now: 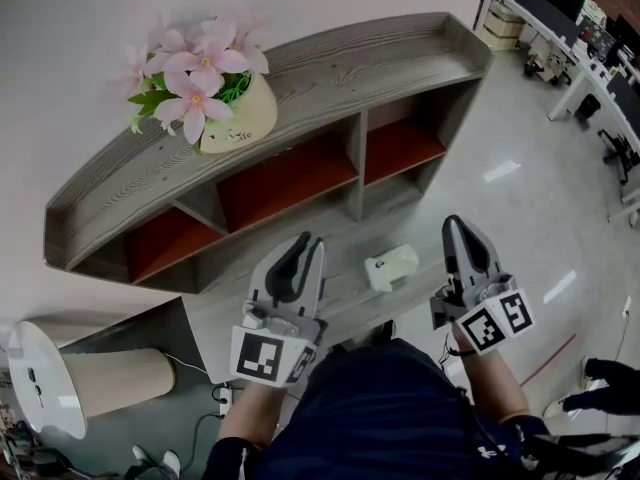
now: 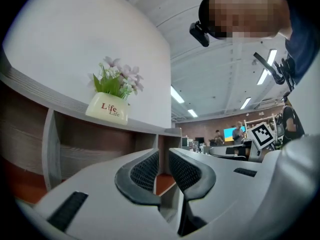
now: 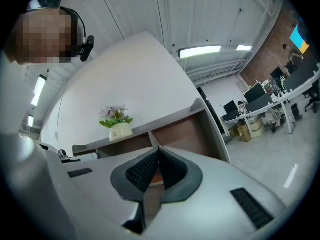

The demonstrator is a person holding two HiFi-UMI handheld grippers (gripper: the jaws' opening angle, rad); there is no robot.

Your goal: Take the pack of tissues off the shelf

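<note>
The pack of tissues (image 1: 390, 266), pale and soft-sided, lies on the grey wooden shelf's (image 1: 300, 78) lower board, in front of the middle and right compartments. My left gripper (image 1: 305, 243) hovers just left of it, and my right gripper (image 1: 457, 226) just right of it; neither touches the pack. In the left gripper view the left gripper (image 2: 163, 156) shows a narrow gap between its pads with nothing in it. Seen in its own view, the right gripper (image 3: 159, 151) has its pads meeting at the tips, empty. Neither gripper view shows the pack.
A cream pot of pink flowers (image 1: 238, 113) stands on the shelf top at the left. The compartments have red-brown floors. A white round stand (image 1: 40, 378) and floor cables (image 1: 215, 398) lie to the lower left. Office desks (image 1: 580, 28) fill the far right.
</note>
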